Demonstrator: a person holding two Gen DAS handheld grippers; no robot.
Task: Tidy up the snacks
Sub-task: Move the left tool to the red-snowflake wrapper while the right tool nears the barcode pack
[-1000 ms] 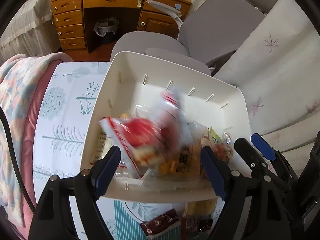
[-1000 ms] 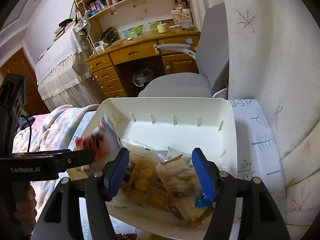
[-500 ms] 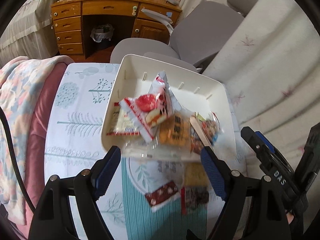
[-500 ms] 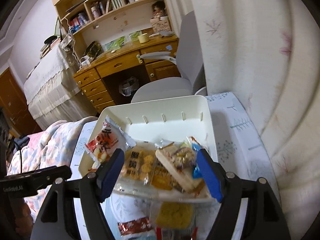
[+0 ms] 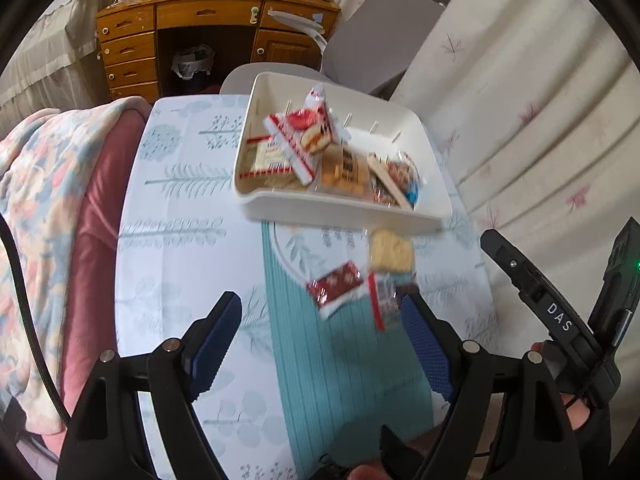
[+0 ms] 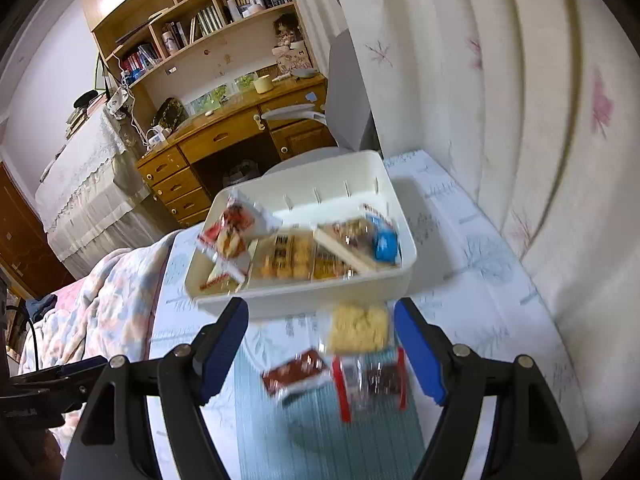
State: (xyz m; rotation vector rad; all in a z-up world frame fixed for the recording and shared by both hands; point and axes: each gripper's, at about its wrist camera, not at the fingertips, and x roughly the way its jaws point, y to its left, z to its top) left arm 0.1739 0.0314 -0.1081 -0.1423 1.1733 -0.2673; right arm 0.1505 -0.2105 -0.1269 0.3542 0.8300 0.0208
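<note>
White bin (image 5: 344,210) at far end of tabletop (image 5: 180,208), holding several snack packets (image 5: 308,140). Three packets left outside, just before its near wall: yellow cracker pack (image 5: 391,250), red packet (image 5: 338,288), clear red-edged packet (image 5: 386,300). Left hand-held gripper (image 5: 320,348) and right hand-held gripper (image 6: 320,348) both released, nothing between pads. Judged well over half done.

A bin (image 5: 344,216) is sitting on the worktop (image 5: 180,240), holding snack packets (image 5: 304,140). Three more packets (image 5: 340,286) are lying before it on a mat (image 5: 344,380). A chair (image 5: 372,36) and desk (image 5: 208,12) are standing behind.
</note>
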